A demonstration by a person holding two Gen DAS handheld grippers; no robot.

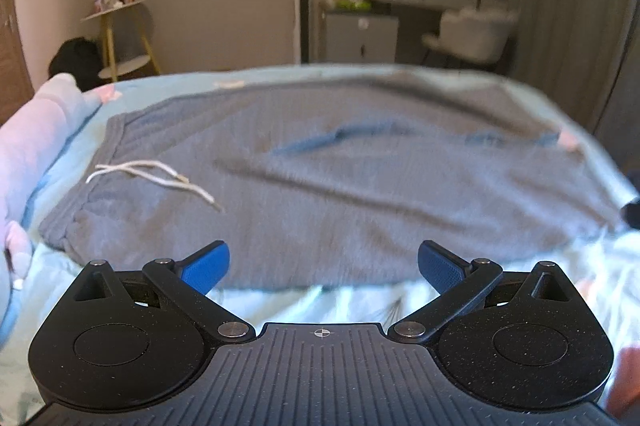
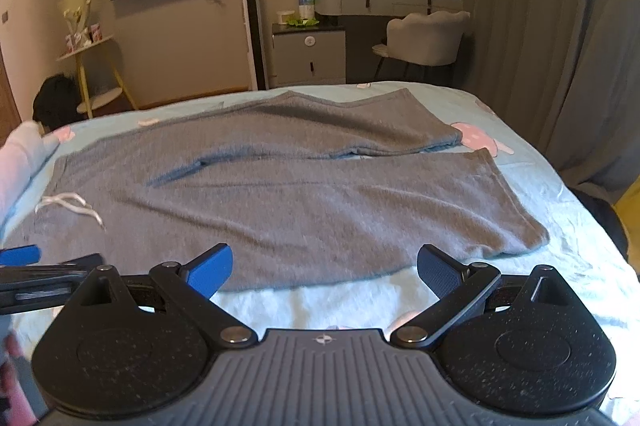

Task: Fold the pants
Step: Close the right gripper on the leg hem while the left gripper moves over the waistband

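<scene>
Pants [image 2: 280, 193] are lying spread flat on the bed [image 2: 560, 185], waistband toward the left, both legs running out to the right. The far leg is angling slightly away from the near one, so a narrow gap is showing between the hems. Laid out this way, the whole outline is reachable from the near edge, which suits a lengthwise fold, one leg over the other.

Drawstring [image 1: 156, 177] is trailing loose across the waist area, white against grey; it is likely to need tucking or it will be sticking out of the fold.

Left tool [image 1: 324, 266] is hovering just short of the near edge of the pants, toward the waist end, fingers spread wide, gripping nothing. Right tool [image 2: 325, 268] is hovering likewise, over the near leg's edge further toward the hem, fingers also spread and empty. The left tool's blue tip is showing at the left margin of the right view, so the two are working side by side.

Judgement: folding is not yet begun; both tools are lining up for a pinch on the near edge. Left view is blurred.

A pink-and-blue bundle [image 1: 36, 129] is sitting at the left side of the bed, just beside the waistband.
</scene>
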